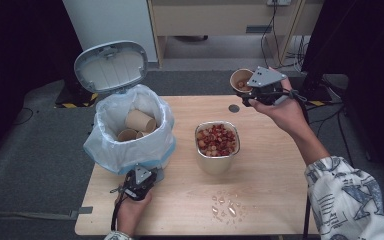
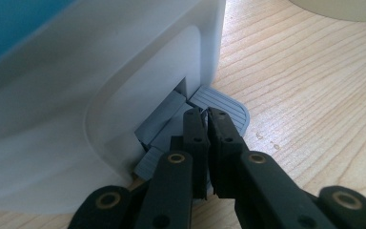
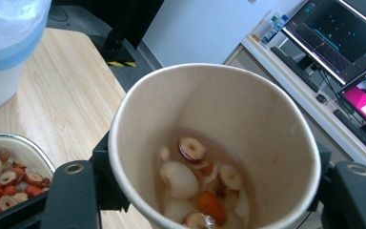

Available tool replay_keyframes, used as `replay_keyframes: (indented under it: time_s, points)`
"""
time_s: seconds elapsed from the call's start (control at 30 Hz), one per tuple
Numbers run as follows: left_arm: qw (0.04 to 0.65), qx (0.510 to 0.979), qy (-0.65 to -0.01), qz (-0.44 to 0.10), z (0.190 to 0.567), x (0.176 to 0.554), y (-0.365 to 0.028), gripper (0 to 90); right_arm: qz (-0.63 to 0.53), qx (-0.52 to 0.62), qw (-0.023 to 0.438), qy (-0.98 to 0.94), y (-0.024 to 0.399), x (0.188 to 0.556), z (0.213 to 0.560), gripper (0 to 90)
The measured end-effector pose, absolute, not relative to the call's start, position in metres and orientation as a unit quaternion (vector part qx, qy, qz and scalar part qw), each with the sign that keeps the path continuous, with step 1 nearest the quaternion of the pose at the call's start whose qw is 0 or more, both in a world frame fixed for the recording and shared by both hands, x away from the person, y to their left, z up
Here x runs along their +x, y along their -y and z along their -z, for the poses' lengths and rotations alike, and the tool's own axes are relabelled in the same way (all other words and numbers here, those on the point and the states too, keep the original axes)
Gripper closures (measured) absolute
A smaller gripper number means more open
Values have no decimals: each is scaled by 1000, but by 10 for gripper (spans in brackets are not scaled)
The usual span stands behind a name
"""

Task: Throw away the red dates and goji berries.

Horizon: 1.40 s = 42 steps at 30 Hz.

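Observation:
A white pedal bin (image 1: pixel 130 145) lined with a plastic bag stands at the table's left, its lid (image 1: pixel 111 65) raised. Paper cups (image 1: pixel 139 121) lie inside it. My left gripper (image 1: pixel 139 184) is at the bin's foot, shut, with its tips (image 2: pixel 204 115) resting on the grey pedal (image 2: pixel 226 107). My right gripper (image 1: pixel 260 90) hovers over the table's far right edge, shut on a paper cup (image 1: pixel 241 80). The paper cup (image 3: pixel 248 119) holds liquid and fruit pieces (image 3: pixel 193 183) between the right gripper (image 3: pixel 214 195) jaws.
A metal bowl (image 1: pixel 217 159) full of red dates sits mid-table. Spilled drops (image 1: pixel 226 205) glisten on the wood near the front edge. A dark round spot (image 1: pixel 234 108) lies near the far edge. A desk with monitors (image 3: pixel 343 43) stands beyond the table.

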<state>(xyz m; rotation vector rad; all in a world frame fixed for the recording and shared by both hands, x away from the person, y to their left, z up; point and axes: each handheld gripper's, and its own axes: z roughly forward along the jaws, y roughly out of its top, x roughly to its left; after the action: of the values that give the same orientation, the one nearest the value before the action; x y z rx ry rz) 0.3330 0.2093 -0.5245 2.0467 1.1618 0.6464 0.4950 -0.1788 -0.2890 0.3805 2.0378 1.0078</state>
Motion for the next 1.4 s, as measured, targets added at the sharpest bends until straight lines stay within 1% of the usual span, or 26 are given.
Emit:
replay_keyframes:
  time_s: [0.27,0.73,1.07,1.4]
  points:
    - [343,788,-447,-249,525,333,-209,854,-390,132,407,-815,169,491,292,335]
    - [344,787,-447,-249,525,333,-209,854,-355,83,433,-824,154,480,299,335]
    - [343,788,-447,-249,524,333,-209,854,-332,58,448,-828,151,476,308,336]
    - [345,787,-448,-249,525,333,-209,854,-322,48,451,-831,148,476,309,335]
